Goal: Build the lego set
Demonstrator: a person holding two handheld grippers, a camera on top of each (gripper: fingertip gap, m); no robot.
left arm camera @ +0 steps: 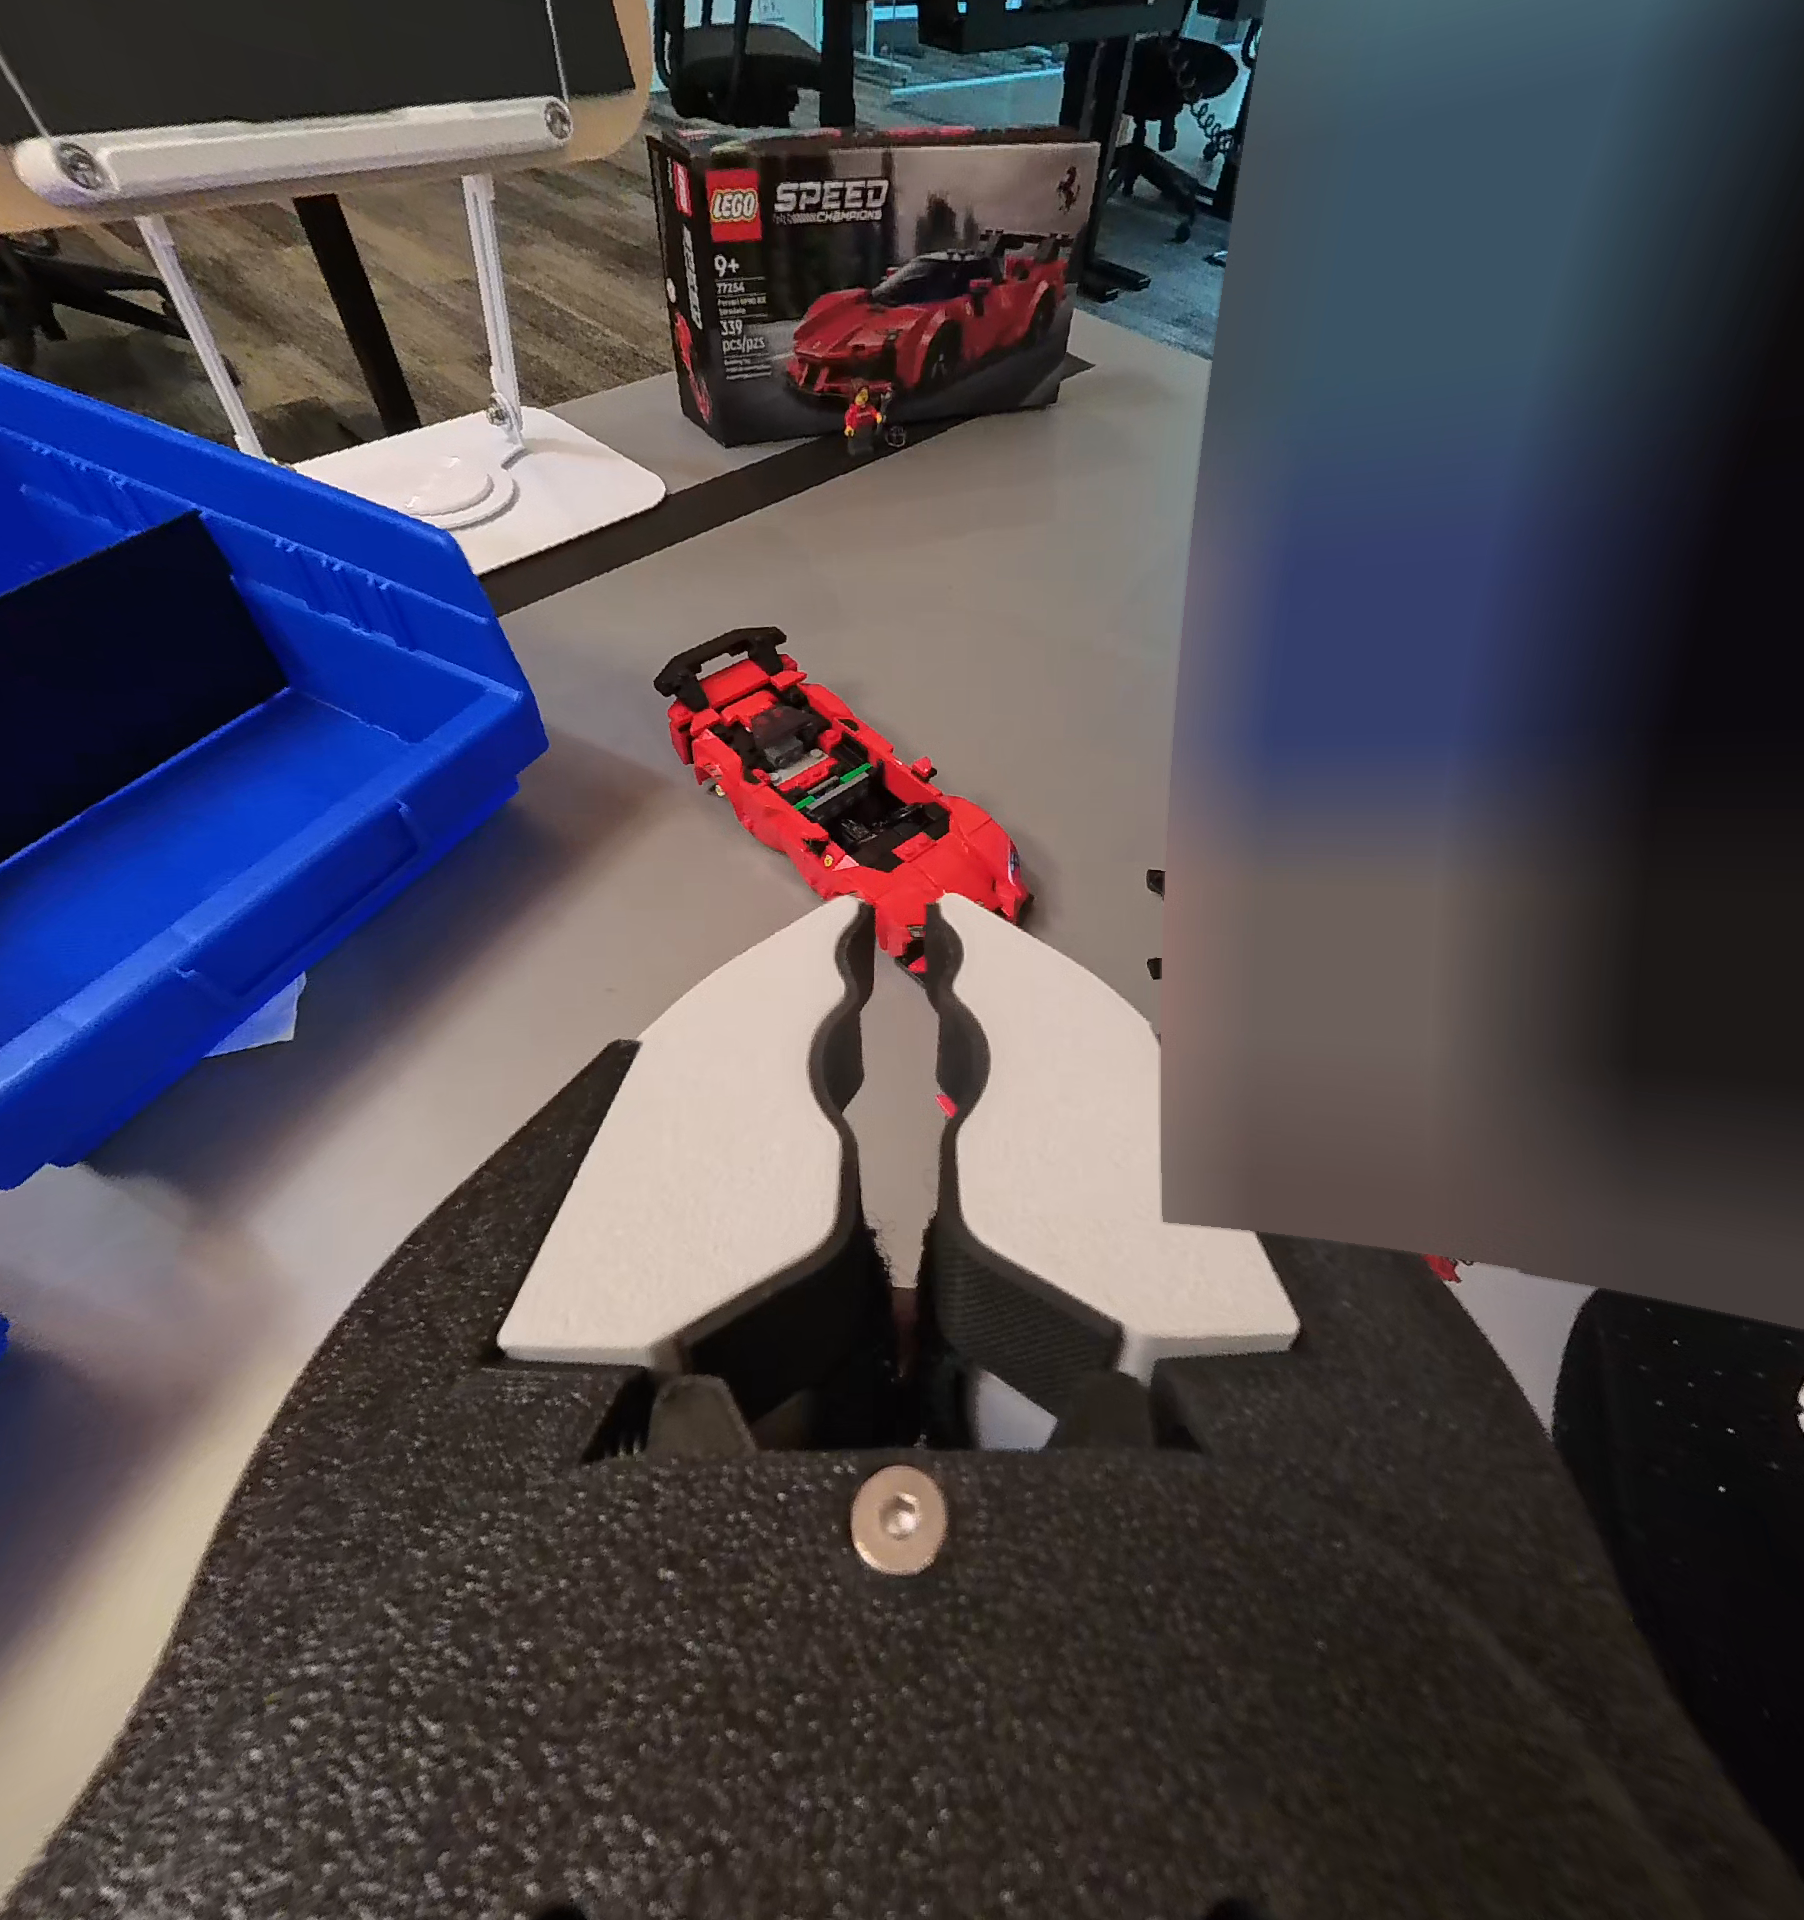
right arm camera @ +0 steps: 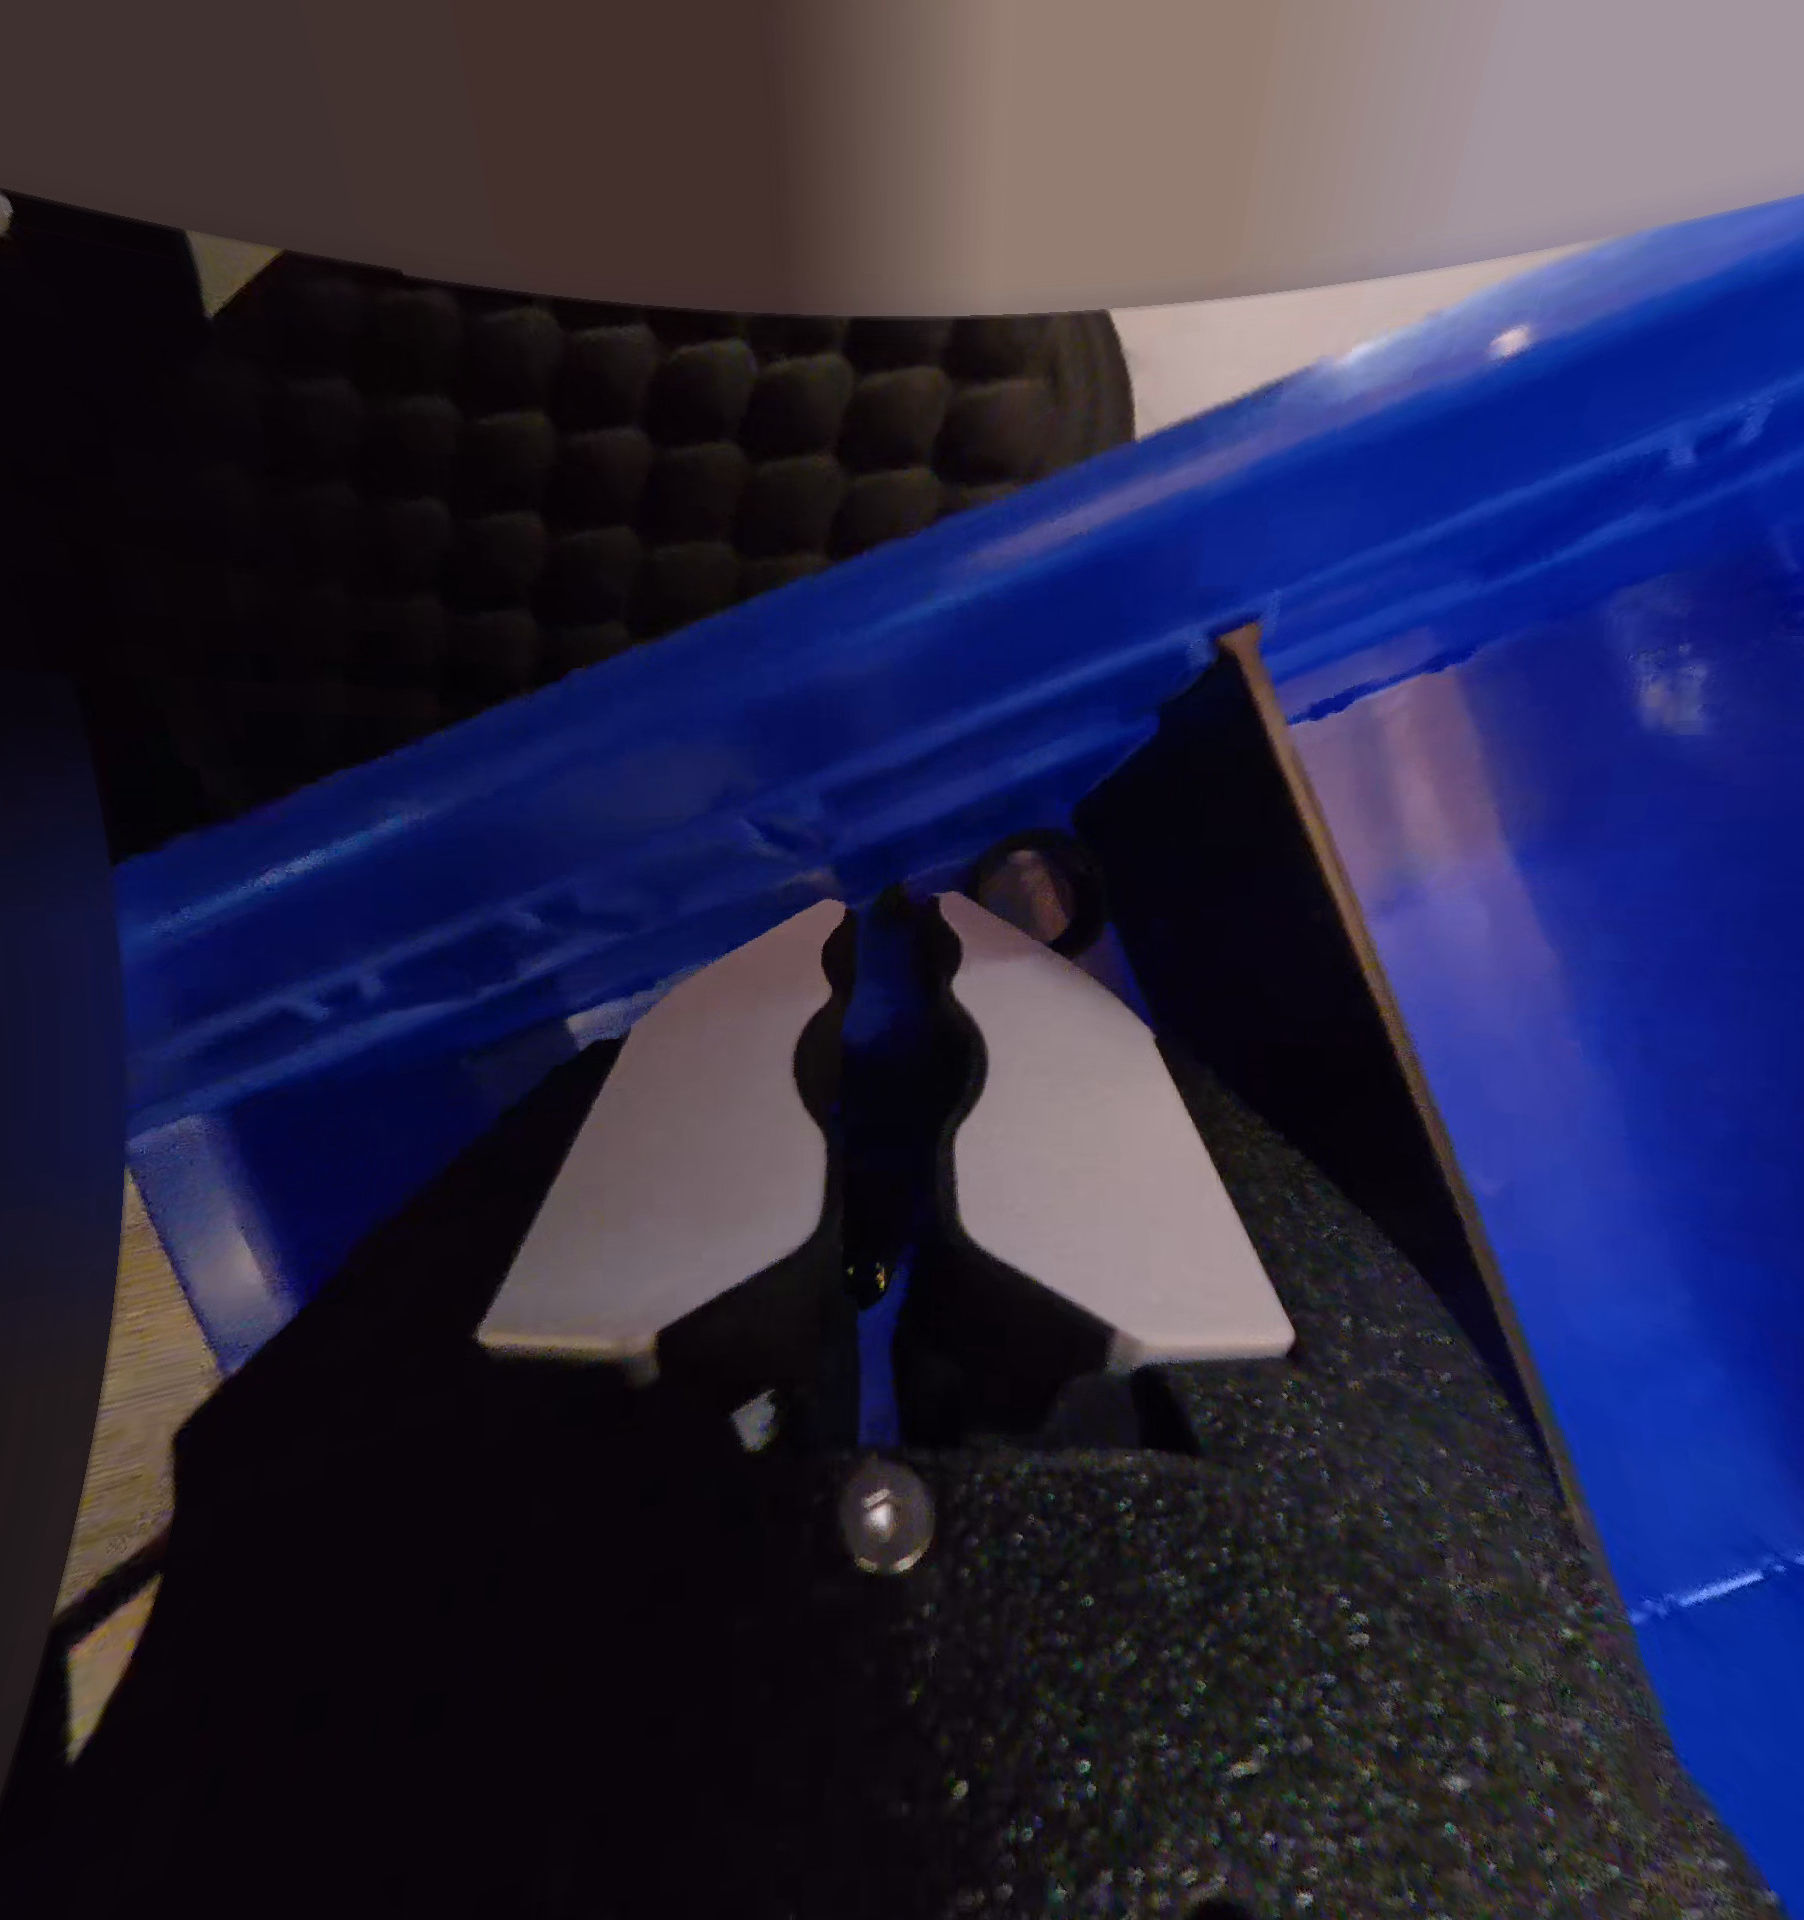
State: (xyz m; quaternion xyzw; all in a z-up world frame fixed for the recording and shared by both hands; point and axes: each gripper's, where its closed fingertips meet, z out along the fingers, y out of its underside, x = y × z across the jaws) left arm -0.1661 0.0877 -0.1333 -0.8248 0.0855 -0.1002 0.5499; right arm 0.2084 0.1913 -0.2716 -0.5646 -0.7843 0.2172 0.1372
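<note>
In the left wrist view, the left gripper (left arm camera: pixel 898 914) sat low at 6 o'clock, its 2 pale fingers (left arm camera: pixel 732 1122) drawn nearly together with only a narrow slit between them and nothing clamped there. Just past the fingertips, toward 12 o'clock, the red lego car (left arm camera: pixel 836 800) lay on the grey bench (left arm camera: pixel 981 582), its nose almost at the tips and its black rear wing pointing away; its top was open, showing black and grey inner parts. At 9 o'clock stood a blue bin (left arm camera: pixel 254 790) with a dark divider (left arm camera: pixel 98 665) inside. Farther off, at 11 o'clock, a white stand (left arm camera: pixel 503 478) rested on the bench, and at 12 o'clock the lego box (left arm camera: pixel 877 281) stood upright near the far edge.

In the right wrist view, the right gripper (right arm camera: pixel 893 914) reached up under the blue bin rim (right arm camera: pixel 877 727), its fingers (right arm camera: pixel 669 1164) close together; whether they pinched anything could not be told. A small dark ring-shaped piece (right arm camera: pixel 1043 894) showed at 1 o'clock of the tips, beside the divider edge (right arm camera: pixel 1293 831). Black dimpled foam (right arm camera: pixel 565 468) lay beyond at 11 o'clock.
</note>
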